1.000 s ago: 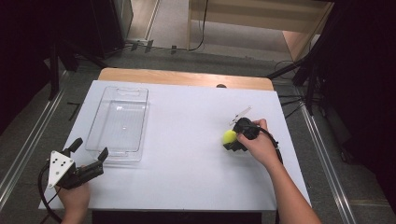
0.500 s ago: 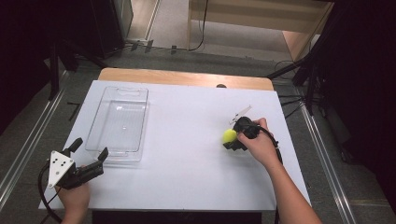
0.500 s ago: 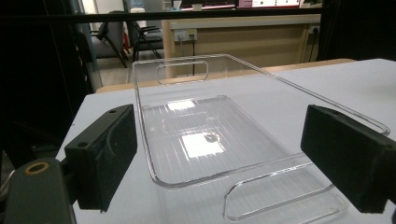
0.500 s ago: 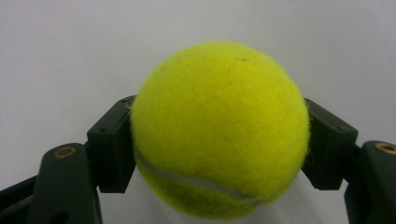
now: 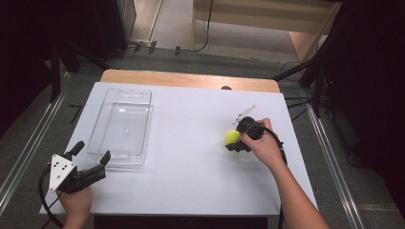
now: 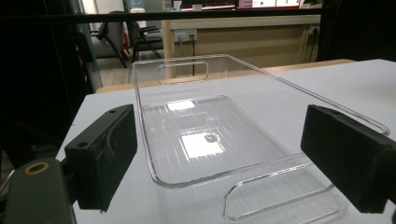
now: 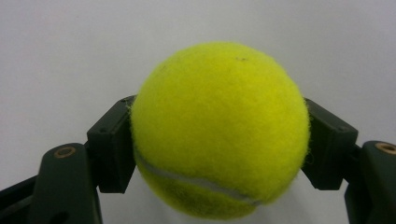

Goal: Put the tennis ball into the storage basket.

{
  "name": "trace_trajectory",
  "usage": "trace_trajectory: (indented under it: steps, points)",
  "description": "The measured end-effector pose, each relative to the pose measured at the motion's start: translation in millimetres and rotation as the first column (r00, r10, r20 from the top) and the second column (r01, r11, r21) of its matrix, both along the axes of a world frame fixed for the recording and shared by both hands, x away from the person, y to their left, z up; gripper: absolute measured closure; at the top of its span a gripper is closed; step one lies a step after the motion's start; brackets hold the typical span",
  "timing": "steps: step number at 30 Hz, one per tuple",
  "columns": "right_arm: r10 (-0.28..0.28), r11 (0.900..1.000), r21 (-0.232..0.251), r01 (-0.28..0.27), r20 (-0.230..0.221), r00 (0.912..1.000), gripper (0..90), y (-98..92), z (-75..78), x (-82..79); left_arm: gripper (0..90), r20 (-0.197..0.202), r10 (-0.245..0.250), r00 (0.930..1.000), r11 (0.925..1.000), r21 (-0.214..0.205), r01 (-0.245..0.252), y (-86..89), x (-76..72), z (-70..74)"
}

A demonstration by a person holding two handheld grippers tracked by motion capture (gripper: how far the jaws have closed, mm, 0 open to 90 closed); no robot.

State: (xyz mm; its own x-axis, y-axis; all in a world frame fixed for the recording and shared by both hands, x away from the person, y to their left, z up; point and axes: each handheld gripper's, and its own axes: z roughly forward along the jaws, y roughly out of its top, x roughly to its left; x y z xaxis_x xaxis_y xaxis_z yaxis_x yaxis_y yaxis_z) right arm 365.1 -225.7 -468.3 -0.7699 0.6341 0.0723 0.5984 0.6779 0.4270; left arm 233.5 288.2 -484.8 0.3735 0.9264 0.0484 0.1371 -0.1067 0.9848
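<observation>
Right gripper [image 7: 219,140] clamped on tennis ball [image 5: 232,137], low over white table [image 5: 191,191]. Left gripper [image 5: 90,162] jaws apart, empty, clear plastic tray [image 6: 205,140] just ahead. Step: grasp done. Next, likely: lift ball, carry toward tray.

Tray [image 5: 122,125] on table [image 5: 191,181] left; tennis ball [image 5: 232,137] well apart, right.

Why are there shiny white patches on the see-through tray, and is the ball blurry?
Left gripper view: ceiling lights glare off the clear tray floor. Right gripper view: the tennis ball is sharp, fuzz visible, shadowed underneath. High view: the room's edges are dark.
</observation>
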Motion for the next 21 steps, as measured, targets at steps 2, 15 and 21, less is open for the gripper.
trace_trajectory:
  steps: [2,15,21]
  points:
    - [0.003,1.0,0.0,-0.003,0.0,1.0,23.6,2.0,1.5,0.1,11.3,0.001,0.0,1.0,1.0,-0.001,0.0,0.0,0.0,0.0]
    - [0.019,0.9998,0.011,-0.019,0.009,0.9998,23.6,12.7,7.6,2.3,11.3,0.0,0.0,1.0,1.0,0.0,0.0,0.0,0.0,0.0]
    - [0.032,0.9994,0.015,-0.032,0.012,0.9994,23.6,18.7,8.5,3.9,11.3,0.001,-0.002,1.0,1.0,-0.001,0.002,-0.1,0.0,-0.1]
